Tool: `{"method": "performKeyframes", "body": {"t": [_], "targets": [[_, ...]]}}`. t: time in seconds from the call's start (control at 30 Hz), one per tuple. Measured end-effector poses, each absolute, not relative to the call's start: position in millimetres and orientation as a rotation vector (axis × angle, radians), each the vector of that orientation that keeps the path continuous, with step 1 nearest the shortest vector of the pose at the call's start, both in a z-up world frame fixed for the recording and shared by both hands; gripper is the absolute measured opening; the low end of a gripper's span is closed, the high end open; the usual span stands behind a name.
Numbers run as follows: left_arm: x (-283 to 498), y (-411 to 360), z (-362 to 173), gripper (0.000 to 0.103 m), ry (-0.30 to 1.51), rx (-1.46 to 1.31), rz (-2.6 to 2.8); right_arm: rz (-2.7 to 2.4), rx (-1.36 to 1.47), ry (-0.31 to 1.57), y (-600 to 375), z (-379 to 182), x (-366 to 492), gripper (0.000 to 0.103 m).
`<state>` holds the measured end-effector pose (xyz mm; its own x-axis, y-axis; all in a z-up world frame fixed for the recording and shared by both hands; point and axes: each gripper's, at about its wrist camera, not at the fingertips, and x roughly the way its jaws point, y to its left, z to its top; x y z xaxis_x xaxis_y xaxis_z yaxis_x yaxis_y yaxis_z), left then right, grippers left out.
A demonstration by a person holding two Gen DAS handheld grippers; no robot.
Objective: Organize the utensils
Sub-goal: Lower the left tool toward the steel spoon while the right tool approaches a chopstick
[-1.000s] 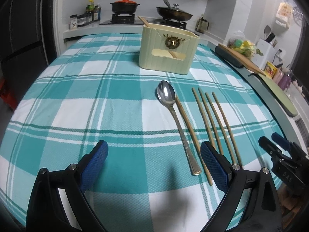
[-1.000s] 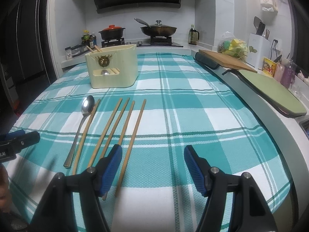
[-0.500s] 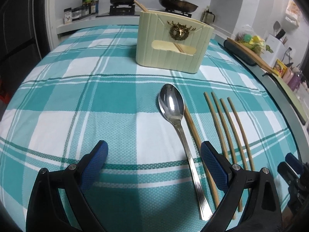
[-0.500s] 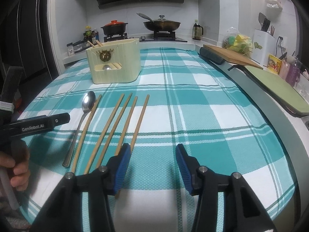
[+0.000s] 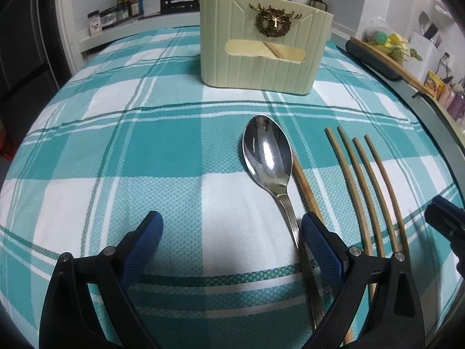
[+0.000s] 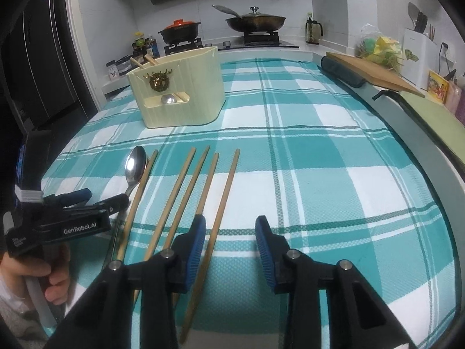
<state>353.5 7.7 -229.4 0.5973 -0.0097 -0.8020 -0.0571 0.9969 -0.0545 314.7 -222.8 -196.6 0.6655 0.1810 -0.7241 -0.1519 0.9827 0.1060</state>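
A steel spoon [image 5: 267, 157] lies on the teal checked cloth, with one bamboo chopstick [image 5: 305, 186] against its right side and several more chopsticks [image 5: 363, 180] further right. My left gripper [image 5: 232, 244] is open low over the cloth, and the spoon's handle runs just inside its right finger [image 5: 322, 247]. My right gripper [image 6: 231, 247] has its jaws closing around the rightmost chopstick [image 6: 223, 203], which lies beside the left pad [image 6: 194, 247] with no pad pressing on it. The cream utensil holder [image 6: 177, 96] stands behind with chopsticks and a spoon inside.
A person's hand [image 6: 26, 273] holds the left gripper [image 6: 98, 199] at the left of the right wrist view. A wooden cutting board [image 6: 375, 72] and green mat line the table's right edge [image 6: 430, 157]. Pots sit on the stove [image 6: 255, 23] behind.
My left gripper moved forward and lower, so the spoon's handle now lies between its fingers. My right gripper's jaws narrowed and shifted left, bringing the rightmost chopstick between them.
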Motion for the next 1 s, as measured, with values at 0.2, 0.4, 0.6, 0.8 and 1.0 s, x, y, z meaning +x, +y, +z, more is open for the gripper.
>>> {"method": "performKeyframes", "body": {"t": [0.2,0.4,0.6,0.8,1.0], "targets": [[352,9,-229,0.094,0.929,-0.067,0.022,0.228,0.053,0.927,-211,-219,354,0.026],[349,18,-229,0.093,0.932,-0.065,0.037,0.217,-0.066,0.947,-196,-228,359,0.015],[343,28,-228,0.092,0.942,-0.046,0.035,0.172,-0.081,0.957,-210,-227,349,0.014],[342,30,-225,0.092,0.964,-0.029,-0.014,0.193,0.011,1.001,-227,-224,352,0.026],[352,20,-226,0.092,0.983,0.03,-0.078,0.208,0.03,1.055,-234,-223,359,0.029]]}}
